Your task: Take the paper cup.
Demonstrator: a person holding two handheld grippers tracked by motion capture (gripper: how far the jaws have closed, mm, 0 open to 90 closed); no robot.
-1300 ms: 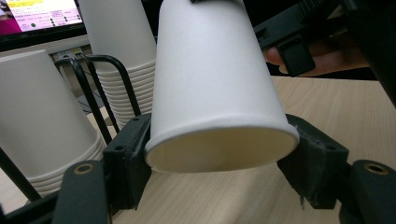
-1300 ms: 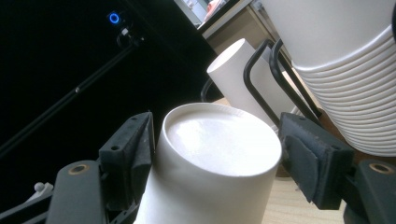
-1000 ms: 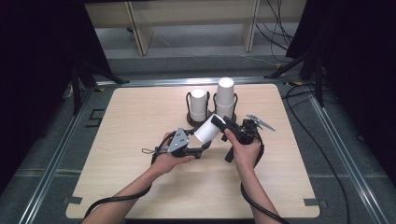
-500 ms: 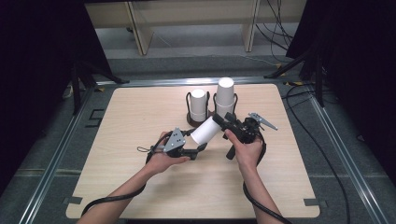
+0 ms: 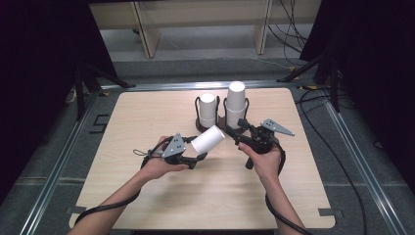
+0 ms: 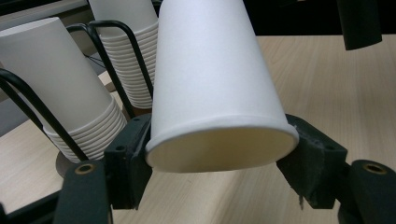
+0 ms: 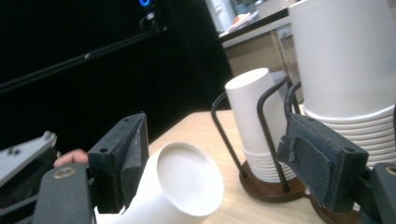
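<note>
Light wooden table [image 5: 147, 205] with rounded corners sits inside metal floor frame [image 5: 58, 166]. Far centre of table: two black wire holders on dark round bases, each carrying stack of white paper cups; left stack [image 5: 207, 108] shorter, right stack [image 5: 235, 103] taller, holders just beside each other. Beyond table, pale wooden cabinet [image 5: 200, 22]. Black cables [image 5: 288, 29] trail across grey floor far right. Dark curtains flank both sides.

Table [image 5: 147, 205] is lit evenly from above w/ soft shadows, but the surroundings drop to near black. The left gripper view is sharp on the paper cup [image 6: 210, 84], slight glare. The right gripper view is softer, bg dark, near jaws a bit blurry.
</note>
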